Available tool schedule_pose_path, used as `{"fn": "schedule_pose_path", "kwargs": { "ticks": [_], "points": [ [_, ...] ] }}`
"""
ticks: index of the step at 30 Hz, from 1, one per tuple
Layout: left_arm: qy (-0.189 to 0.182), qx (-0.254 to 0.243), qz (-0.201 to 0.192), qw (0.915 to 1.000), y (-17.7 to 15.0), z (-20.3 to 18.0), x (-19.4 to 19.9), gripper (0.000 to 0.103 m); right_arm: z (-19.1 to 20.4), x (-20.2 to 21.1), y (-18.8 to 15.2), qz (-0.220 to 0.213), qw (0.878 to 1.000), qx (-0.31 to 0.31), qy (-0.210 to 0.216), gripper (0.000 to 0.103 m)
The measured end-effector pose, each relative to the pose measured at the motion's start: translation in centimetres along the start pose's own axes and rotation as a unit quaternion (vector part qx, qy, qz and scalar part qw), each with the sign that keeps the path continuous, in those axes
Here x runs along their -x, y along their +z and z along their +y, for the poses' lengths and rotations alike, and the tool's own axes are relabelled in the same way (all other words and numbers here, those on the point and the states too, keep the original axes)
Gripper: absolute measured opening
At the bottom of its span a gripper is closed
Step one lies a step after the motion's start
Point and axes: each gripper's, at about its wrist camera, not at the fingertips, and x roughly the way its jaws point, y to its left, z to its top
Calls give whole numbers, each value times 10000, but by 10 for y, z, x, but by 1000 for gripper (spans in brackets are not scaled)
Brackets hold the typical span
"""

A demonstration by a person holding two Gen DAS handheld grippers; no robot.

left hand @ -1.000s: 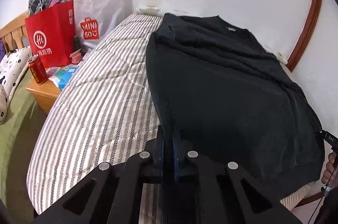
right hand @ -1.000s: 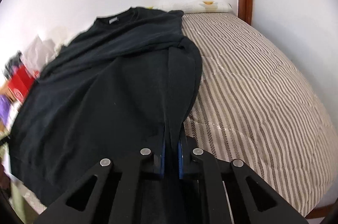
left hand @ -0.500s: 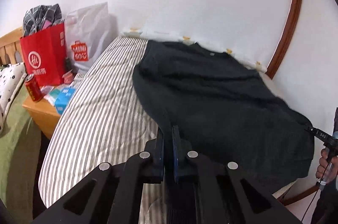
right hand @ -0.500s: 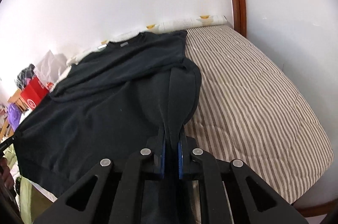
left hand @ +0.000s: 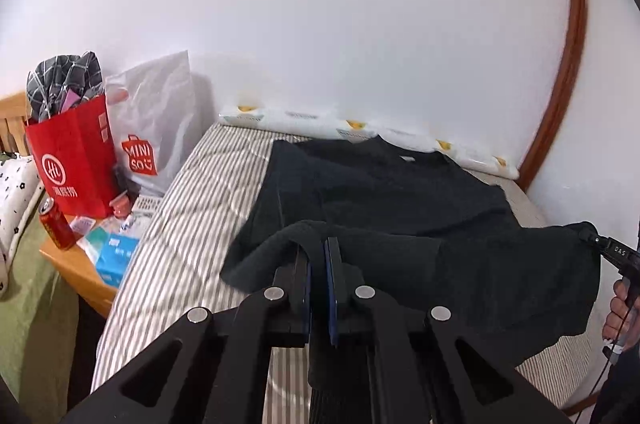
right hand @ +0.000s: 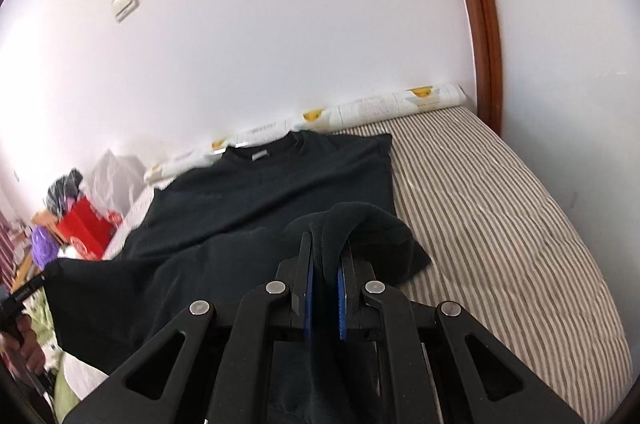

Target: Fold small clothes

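Hem raised, collar still flat on the striped mattress [left hand: 188,228].

Both clamped on the black sweatshirt [left hand: 400,200] hem: left gripper [left hand: 316,264] and right gripper [right hand: 324,264] level, equally near; collar straight ahead, toward the wall.

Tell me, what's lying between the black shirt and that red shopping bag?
In the left wrist view, bare striped mattress separates the black shirt from the red bag; a white Miniso bag stands beside it.

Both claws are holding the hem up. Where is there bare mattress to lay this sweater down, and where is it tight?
Bare striped mattress lies right of the black sweater, out to the wall. A narrower strip runs on its left, toward the nightstand. That nightstand is crowded: red bag, can, packets. The left claw and right claw grip the hem.
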Motion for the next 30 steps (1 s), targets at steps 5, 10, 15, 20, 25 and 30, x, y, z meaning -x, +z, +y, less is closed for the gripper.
{"fn": "schedule_pose_path", "kwargs": {
  "ticks": [5, 10, 15, 20, 25, 30],
  "points": [
    [99, 172, 85, 9998, 22, 5, -35, 7, -5, -41, 26, 114, 9996, -199, 136, 9],
    [282, 202, 147, 9993, 40, 6, -69, 7, -5, -78, 47, 224, 9993, -223, 190, 9],
    [611, 137, 267, 9977, 47, 7, -107, 7, -7, -120, 62, 399, 9989, -183, 137, 9],
    [765, 258, 574, 9951, 42, 18, -138, 7, -12, -158, 65, 618, 9980, -78, -69, 9],
    [767, 367, 789, 9932, 37, 25, -154, 8, -19, -187, 61, 842, 9962, -92, -202, 9],
    [728, 323, 949, 9923, 36, 23, -155, 9, -20, -194, 57, 1132, 9928, -164, -369, 16]
  ]
}}
